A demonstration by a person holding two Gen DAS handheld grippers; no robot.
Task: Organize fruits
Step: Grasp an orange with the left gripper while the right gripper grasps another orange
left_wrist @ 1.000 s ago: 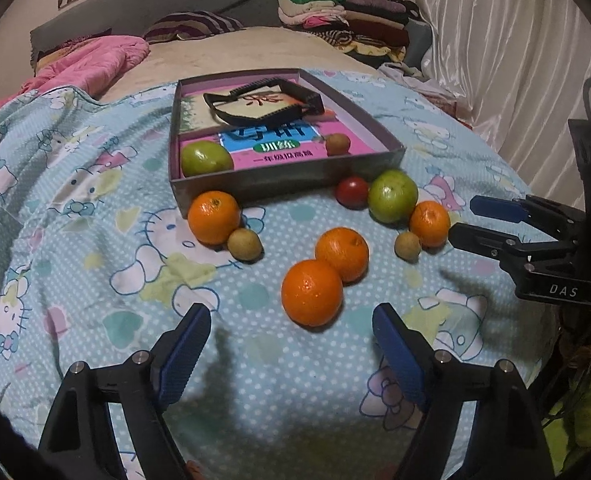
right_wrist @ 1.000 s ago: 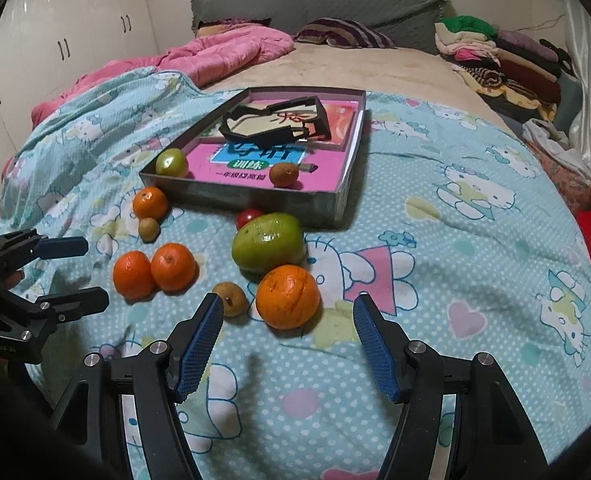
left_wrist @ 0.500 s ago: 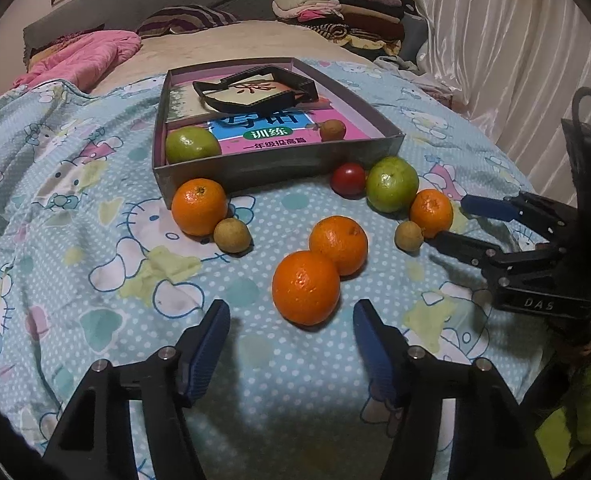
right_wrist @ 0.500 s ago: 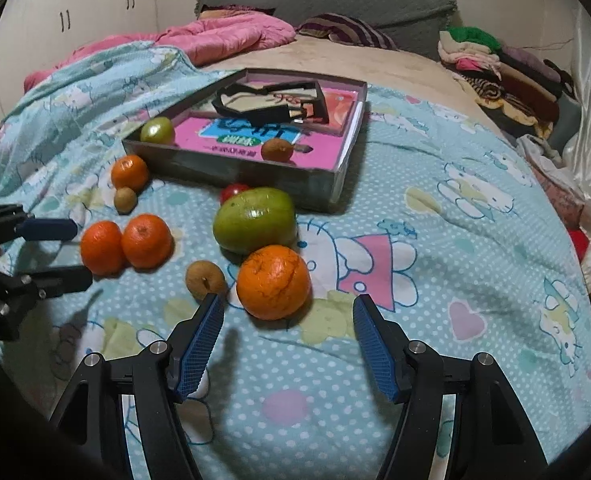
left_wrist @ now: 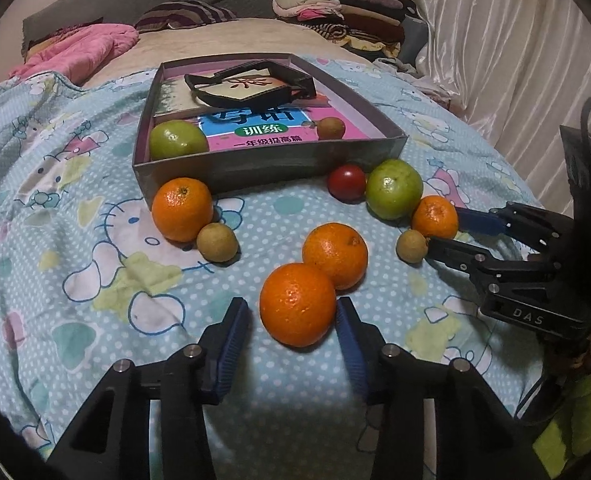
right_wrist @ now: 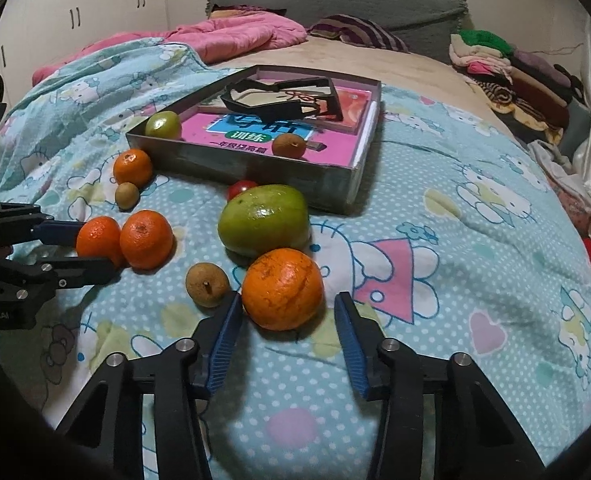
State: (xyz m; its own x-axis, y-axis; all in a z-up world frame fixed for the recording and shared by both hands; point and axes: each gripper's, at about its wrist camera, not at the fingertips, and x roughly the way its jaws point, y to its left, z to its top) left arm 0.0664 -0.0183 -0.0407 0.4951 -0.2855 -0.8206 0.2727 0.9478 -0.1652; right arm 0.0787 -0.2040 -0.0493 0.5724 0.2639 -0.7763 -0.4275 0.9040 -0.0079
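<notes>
Orange fruits (left_wrist: 297, 304) (right_wrist: 281, 288) lie ungripped inside just-narrowed left claw (left_wrist: 291, 306), right claw (right_wrist: 287, 300); longan (right_wrist: 207, 284) crowds right.

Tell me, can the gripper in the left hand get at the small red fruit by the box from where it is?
Probably not directly. The left gripper has its fingers around an orange, with another orange between it and the red fruit.

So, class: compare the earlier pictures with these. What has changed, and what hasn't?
Both grippers' jaws have just been closing. The left gripper now brackets the nearest orange; the right gripper brackets another orange. Neither orange is clearly pinched or lifted. The other fruit and the tray stayed put.
</notes>
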